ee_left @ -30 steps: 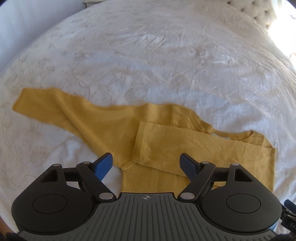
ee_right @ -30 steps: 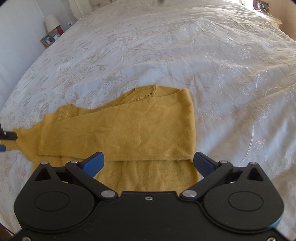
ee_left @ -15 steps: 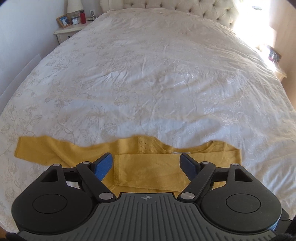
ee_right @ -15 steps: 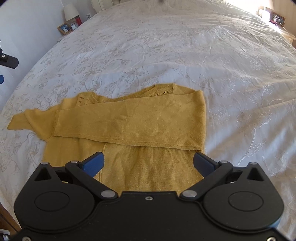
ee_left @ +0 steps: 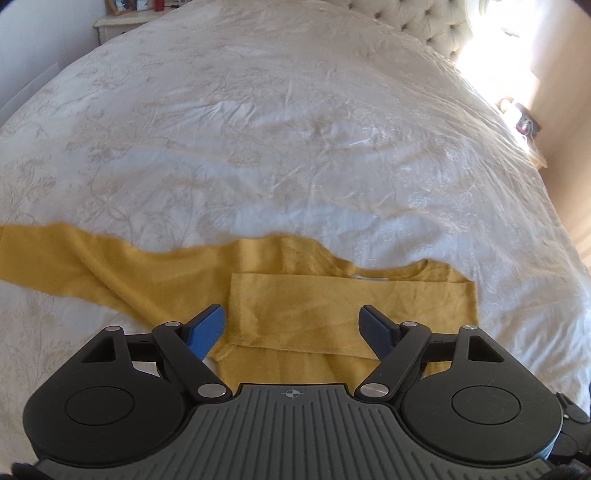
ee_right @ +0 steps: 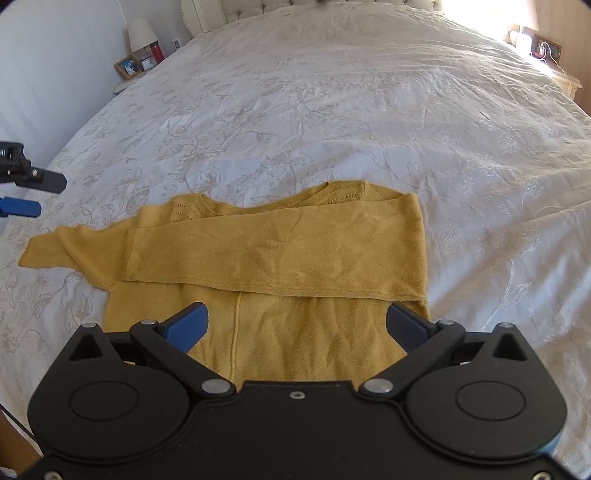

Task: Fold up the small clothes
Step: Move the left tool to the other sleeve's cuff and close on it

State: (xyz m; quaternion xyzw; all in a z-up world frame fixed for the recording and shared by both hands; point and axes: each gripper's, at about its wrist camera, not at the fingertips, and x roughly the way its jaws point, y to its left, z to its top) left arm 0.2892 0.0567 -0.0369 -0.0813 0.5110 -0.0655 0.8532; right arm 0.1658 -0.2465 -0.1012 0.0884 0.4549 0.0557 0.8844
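Note:
A small mustard-yellow knit sweater lies flat on the white bedspread. Its right sleeve is folded across the chest; its left sleeve lies stretched out to the left. In the left wrist view the sweater is just ahead, with the outstretched sleeve at left. My left gripper is open and empty above the sweater's body. My right gripper is open and empty above the sweater's lower body. The left gripper's fingertips show at the far left of the right wrist view.
The floral-embroidered bedspread stretches far beyond the sweater to a tufted headboard. A nightstand with a lamp, picture frames and a red bottle stands at back left. Another nightstand stands at back right in bright light.
Both grippers have pulled back and up from the sweater, staying open. More of the bed and the whole sweater show now. The sweater has not moved.

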